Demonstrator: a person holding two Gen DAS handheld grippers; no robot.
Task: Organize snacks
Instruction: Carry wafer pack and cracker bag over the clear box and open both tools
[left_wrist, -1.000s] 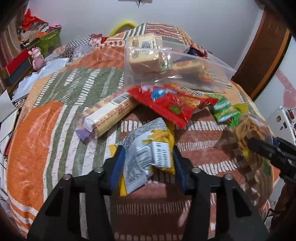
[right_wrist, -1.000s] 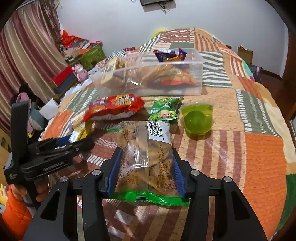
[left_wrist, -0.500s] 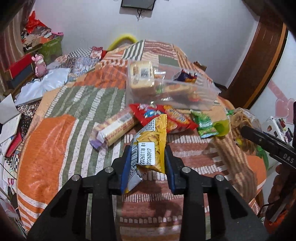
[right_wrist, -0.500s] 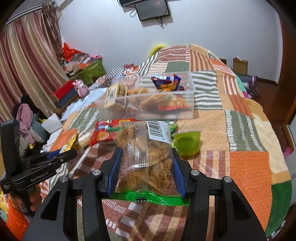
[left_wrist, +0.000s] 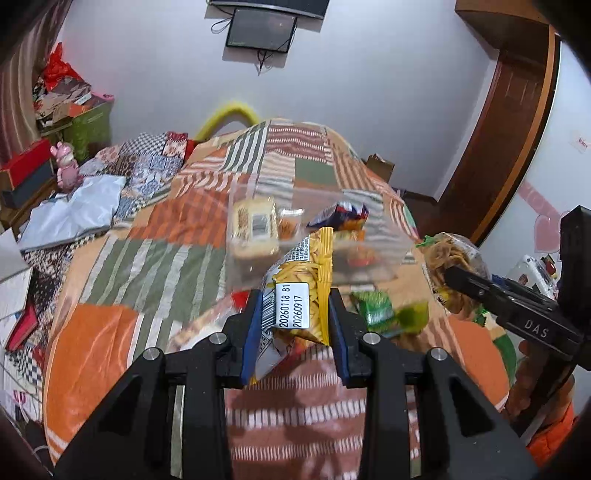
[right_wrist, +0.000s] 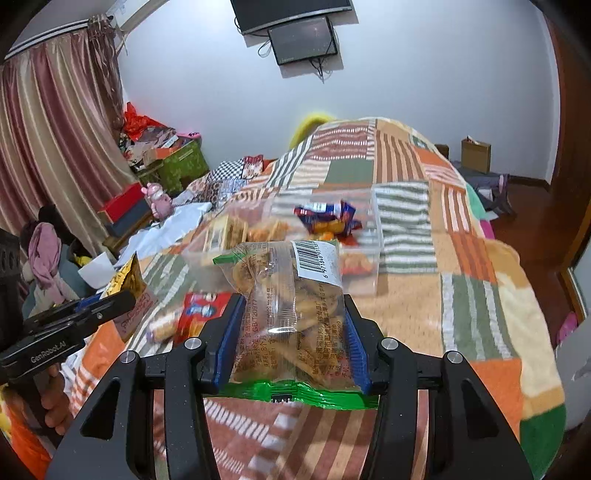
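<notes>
My left gripper (left_wrist: 293, 306) is shut on a yellow snack packet (left_wrist: 306, 295) with a white date label, lifted above the patchwork blanket. My right gripper (right_wrist: 293, 314) is shut on a clear bag of biscuits (right_wrist: 291, 306) with a green bottom seam, also held off the bed. Ahead of both stands a clear plastic bin (right_wrist: 369, 221) holding several snacks, among them a blue wrapper (right_wrist: 325, 214) and boxed crackers (left_wrist: 255, 225). The right gripper (left_wrist: 476, 288) with its bag shows at the right of the left wrist view. The left gripper (right_wrist: 107, 302) shows at the left of the right wrist view.
On the blanket (left_wrist: 129, 273) below lie a red snack bag (right_wrist: 199, 314), a long wrapped biscuit roll (right_wrist: 162, 328), a green packet (left_wrist: 373, 306) and a green cup (left_wrist: 413, 315). Boxes and a pink toy (left_wrist: 68, 170) crowd the left side. A wooden door (left_wrist: 509, 147) stands at right.
Both grippers rose with their packets and tilted up toward the bin. The left gripper's jaws closed tighter on the yellow packet and lifted it off the blanket.
</notes>
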